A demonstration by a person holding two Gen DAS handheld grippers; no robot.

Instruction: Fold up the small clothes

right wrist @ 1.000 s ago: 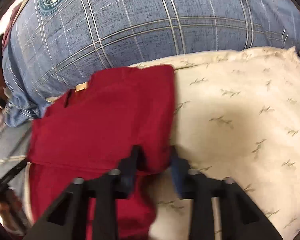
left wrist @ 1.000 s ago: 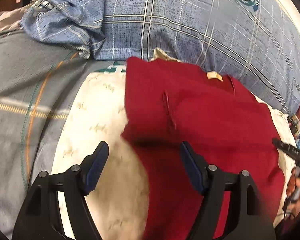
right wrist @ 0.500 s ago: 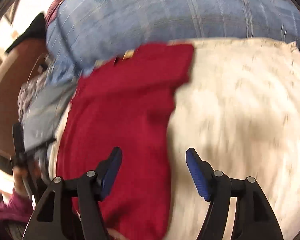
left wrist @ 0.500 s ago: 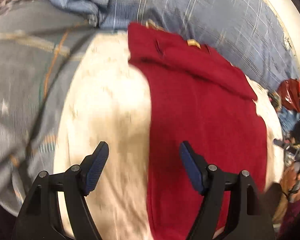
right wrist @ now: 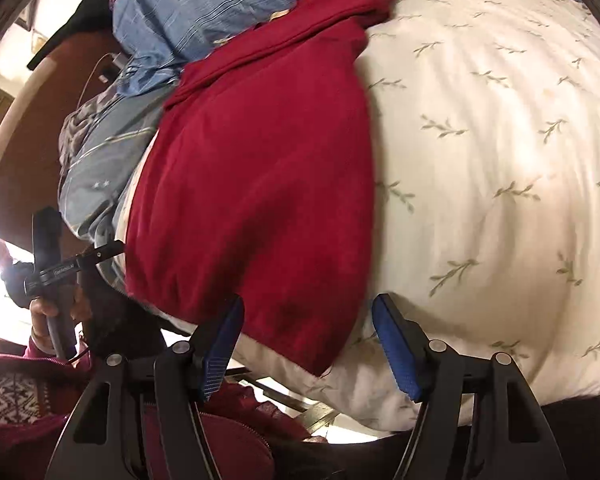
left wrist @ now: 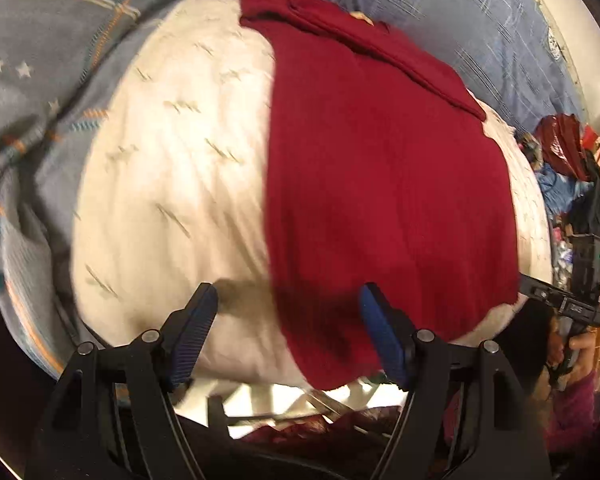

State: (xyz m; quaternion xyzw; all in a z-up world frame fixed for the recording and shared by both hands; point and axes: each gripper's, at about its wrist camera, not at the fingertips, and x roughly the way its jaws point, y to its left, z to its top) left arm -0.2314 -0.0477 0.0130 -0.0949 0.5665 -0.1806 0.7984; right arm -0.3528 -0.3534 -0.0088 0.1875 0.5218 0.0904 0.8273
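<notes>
A dark red garment (left wrist: 384,168) lies lengthwise on a cream leaf-print cushion (left wrist: 172,168), with both side parts folded in and a tan label at its far end. My left gripper (left wrist: 288,332) is open and empty, hovering at the garment's near left corner. In the right wrist view the garment (right wrist: 256,168) covers the cushion's (right wrist: 480,152) left part. My right gripper (right wrist: 308,344) is open and empty, with the garment's near right corner between its fingers. The other gripper shows at each view's edge.
A blue plaid quilt (left wrist: 472,12) lies beyond the cushion and grey patterned bedding (left wrist: 40,92) to its left. Clutter of clothes and bags (left wrist: 568,168) sits at the far right. A wooden headboard (right wrist: 32,120) stands on the left of the right wrist view.
My right gripper has let go of the garment's fold and opened. Both grippers have pulled back toward the near end of the garment, which now lies flat.
</notes>
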